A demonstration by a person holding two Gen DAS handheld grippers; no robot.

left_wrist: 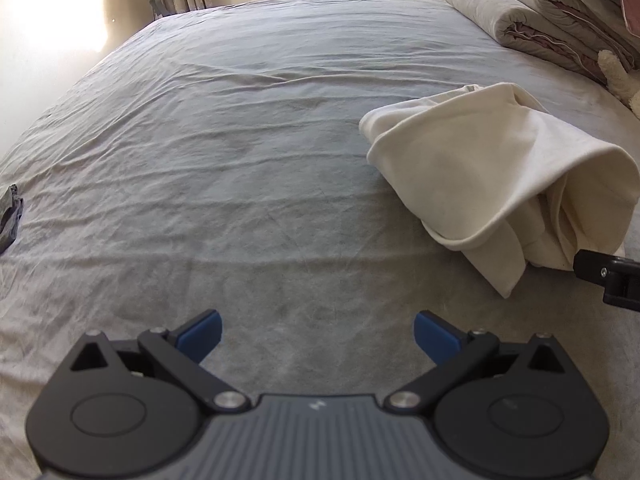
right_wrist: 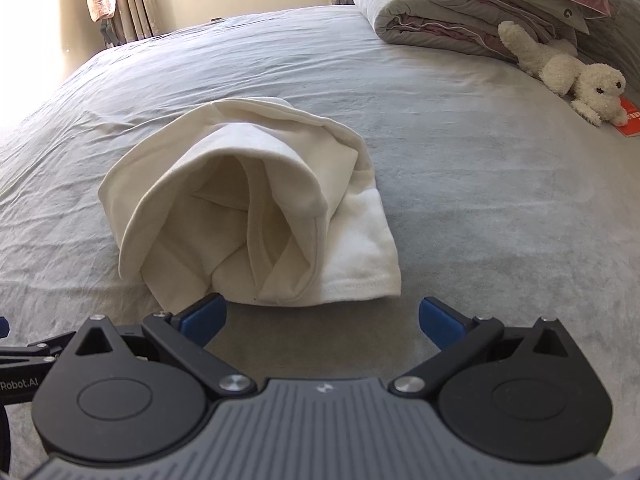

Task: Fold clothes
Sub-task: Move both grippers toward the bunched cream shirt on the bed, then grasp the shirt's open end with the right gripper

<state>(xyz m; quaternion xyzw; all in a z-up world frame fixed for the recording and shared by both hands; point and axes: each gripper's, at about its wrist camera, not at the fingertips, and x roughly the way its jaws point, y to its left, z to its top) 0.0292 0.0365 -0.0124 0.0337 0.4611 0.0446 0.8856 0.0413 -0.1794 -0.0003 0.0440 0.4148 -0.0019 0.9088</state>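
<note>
A grey bed [right_wrist: 460, 184] carries a cream shirt [right_wrist: 248, 200] at twelve o'clock; "Robot.AI" marks the left gripper [left_wrist: 318, 336]. Both it and the right gripper [right_wrist: 322, 322] have fingers spread wide, empty.

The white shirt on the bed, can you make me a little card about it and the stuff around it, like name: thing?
shirt: white shirt, loosely bundled, its open end facing the right camera
where: lying on the grey bed sheet
left gripper: open, holding nothing, shirt off to its right
right gripper: open, holding nothing, right in front of the shirt
toy: fluffy white stuffed animal at the far right
bedding: folded blankets stacked behind the toy
</note>
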